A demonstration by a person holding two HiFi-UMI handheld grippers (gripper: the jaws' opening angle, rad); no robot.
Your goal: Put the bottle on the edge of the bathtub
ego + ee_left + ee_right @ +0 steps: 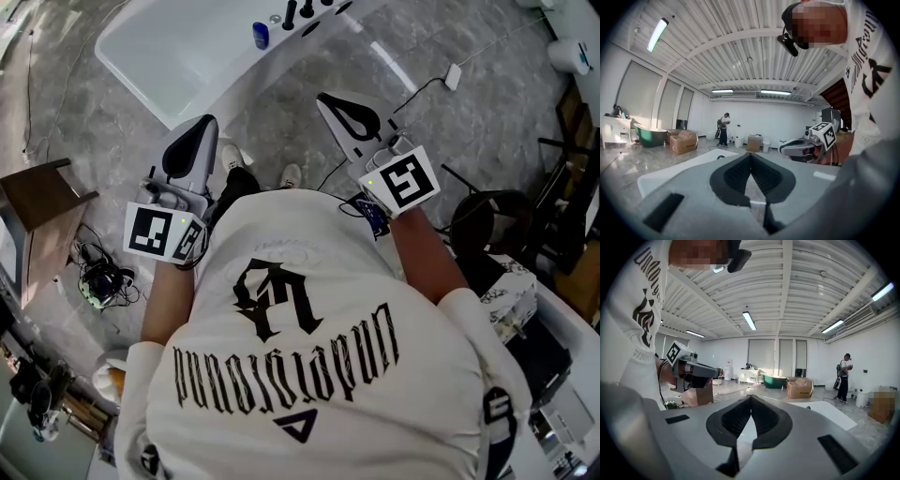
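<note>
**Bottle** (261,36): blue, upright, top centre of the head view. It stands on the rim of the bathtub (150,89), just left of the black tap fittings (302,11) and well apart from both grippers.

**Bathtub:** white, upper left of the head view. Its basin shows only a plain white inside.

**Left gripper** (204,125): left of centre in the head view, above the grey marbled floor (281,122). In its own view (751,154) the jaws are together at the tips with nothing between the dark pads (733,176).

**Right gripper** (328,101): right of centre in the head view. In its own view (751,398) the jaws are closed tip to tip and hold nothing.

**Cardboard box** (684,140): on the floor, left of the left gripper view and right of centre in the right gripper view (800,387). Its contents cannot be made out.

**Green tub** (650,136): far left of the left gripper view and centre of the right gripper view (774,380). Its inside is not visible.

**Wooden table** (37,197): left edge of the head view, with a tangle of cables (98,277) below it.

**Second person** (723,129): stands far back in the room.
</note>
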